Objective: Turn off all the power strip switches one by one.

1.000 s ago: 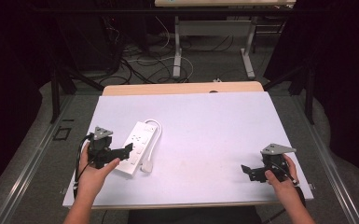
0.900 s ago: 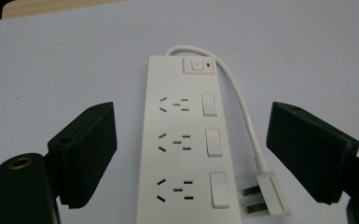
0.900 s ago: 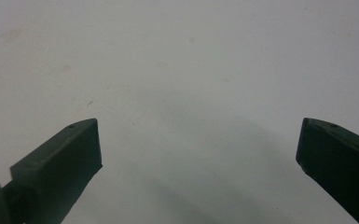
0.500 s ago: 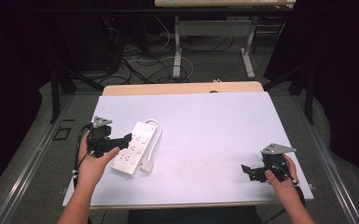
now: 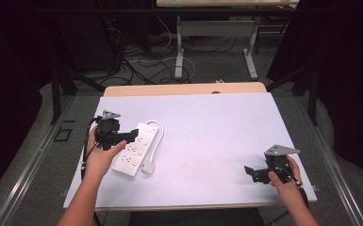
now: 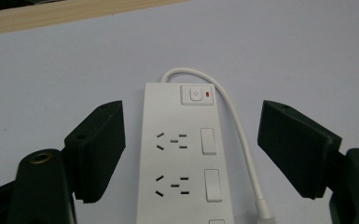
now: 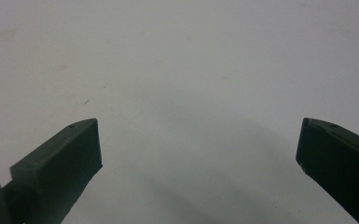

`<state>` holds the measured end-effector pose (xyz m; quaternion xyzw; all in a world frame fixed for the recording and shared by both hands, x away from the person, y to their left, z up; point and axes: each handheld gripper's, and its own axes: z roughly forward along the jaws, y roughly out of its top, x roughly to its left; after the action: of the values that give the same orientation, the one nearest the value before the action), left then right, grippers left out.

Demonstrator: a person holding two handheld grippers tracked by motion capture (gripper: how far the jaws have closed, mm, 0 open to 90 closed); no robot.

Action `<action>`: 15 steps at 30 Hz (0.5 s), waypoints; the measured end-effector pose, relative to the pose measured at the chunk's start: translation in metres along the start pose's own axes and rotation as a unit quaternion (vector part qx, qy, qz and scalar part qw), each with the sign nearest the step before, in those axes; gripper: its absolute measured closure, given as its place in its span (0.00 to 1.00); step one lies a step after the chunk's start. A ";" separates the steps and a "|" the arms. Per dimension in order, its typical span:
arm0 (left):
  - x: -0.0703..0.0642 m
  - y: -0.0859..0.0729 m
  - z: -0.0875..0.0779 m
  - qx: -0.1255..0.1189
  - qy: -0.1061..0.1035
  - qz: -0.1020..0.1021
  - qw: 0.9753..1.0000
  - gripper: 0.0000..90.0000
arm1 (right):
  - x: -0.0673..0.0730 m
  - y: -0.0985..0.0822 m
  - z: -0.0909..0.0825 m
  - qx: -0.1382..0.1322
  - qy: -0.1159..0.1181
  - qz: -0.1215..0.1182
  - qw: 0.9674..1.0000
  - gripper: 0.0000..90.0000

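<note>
White tabletop (image 5: 207,127) amid dark, cable-strewn floor (image 5: 141,66)

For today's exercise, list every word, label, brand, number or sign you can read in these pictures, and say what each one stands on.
No words, brand names or numbers can be read.
One sign: a small round power symbol on the switch button at the cord end of the white power strip; too small to read more exactly.
The red mark beside that button is an indicator, not text.
The rocker switches beside the sockets carry no marking that can be made out.
</note>
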<state>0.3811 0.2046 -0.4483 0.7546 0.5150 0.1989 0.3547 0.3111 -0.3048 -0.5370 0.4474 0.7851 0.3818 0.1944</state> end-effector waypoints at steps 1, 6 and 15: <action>0.000 0.001 0.001 0.002 0.000 0.000 1.000 0.27 | -0.001 0.000 0.000 -0.001 -0.002 -0.003 1.000 0.00; 0.000 0.006 0.009 0.010 -0.008 -0.013 1.000 0.30 | -0.001 0.000 0.000 0.000 -0.002 -0.001 1.000 0.00; 0.000 0.015 0.019 0.016 -0.012 -0.026 0.999 0.37 | -0.002 -0.001 0.001 0.001 -0.002 -0.002 1.000 0.00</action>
<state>0.4034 0.1954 -0.4504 0.7489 0.5333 0.1727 0.3534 0.3120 -0.3059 -0.5387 0.4468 0.7858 0.3799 0.1963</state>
